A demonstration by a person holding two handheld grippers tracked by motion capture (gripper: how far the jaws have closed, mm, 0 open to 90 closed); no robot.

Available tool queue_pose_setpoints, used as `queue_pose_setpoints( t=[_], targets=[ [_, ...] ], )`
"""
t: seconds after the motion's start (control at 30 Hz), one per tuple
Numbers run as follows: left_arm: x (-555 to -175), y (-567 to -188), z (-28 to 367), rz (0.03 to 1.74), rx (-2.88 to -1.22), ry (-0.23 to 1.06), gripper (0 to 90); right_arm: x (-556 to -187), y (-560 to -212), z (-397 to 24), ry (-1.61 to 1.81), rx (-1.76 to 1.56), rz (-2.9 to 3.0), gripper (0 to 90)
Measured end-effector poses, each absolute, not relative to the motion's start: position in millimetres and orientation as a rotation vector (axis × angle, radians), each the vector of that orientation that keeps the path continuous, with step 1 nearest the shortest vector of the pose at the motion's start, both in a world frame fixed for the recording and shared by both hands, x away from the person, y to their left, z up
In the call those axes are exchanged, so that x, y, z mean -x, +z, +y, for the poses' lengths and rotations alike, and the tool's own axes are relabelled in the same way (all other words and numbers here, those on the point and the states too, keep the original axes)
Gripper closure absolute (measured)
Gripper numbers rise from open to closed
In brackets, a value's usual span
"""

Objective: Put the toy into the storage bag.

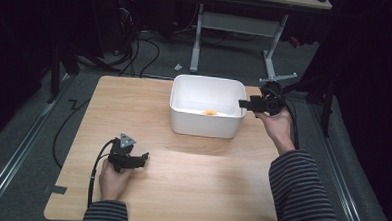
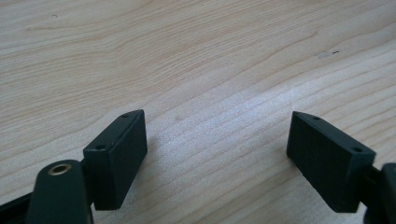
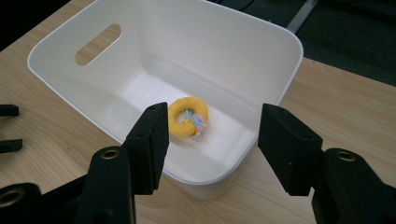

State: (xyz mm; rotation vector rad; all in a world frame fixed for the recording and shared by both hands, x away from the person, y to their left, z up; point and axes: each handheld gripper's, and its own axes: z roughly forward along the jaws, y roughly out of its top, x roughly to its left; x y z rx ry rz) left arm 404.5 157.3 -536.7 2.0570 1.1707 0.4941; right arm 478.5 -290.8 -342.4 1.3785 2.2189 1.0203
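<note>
On the near left of the table (image 1: 134, 103), the left gripper (image 1: 143, 160) rests low over bare wood, its jaws wide apart with nothing between them. It looks idle, and is best kept parked there, out of the way.

At the far middle stands the white bin (image 1: 206, 123), and on its floor lies the yellow ring (image 3: 187, 117), a doughnut-like toy with a pastel patch, flat and near the bin's right wall.

At the far right, the right gripper (image 1: 242, 103) hangs at the bin's right rim, jaws partly open and empty. The ring seems placed already, so the step is likely the withdrawal: lift clear of the rim, avoid knocking the light bin, and keep the cable off its wall.
</note>
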Motion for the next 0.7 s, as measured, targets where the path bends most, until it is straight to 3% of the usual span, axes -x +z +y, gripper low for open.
queue_pose_setpoints(
  t=[0.7],
  targets=[
    [-404.4, -536.6, 157.3, 1.171, -2.058, 0.494, 20.6, -428.7, -343.5, -332.3, 1.070, -1.367, 2.144, 43.8]
  ],
)
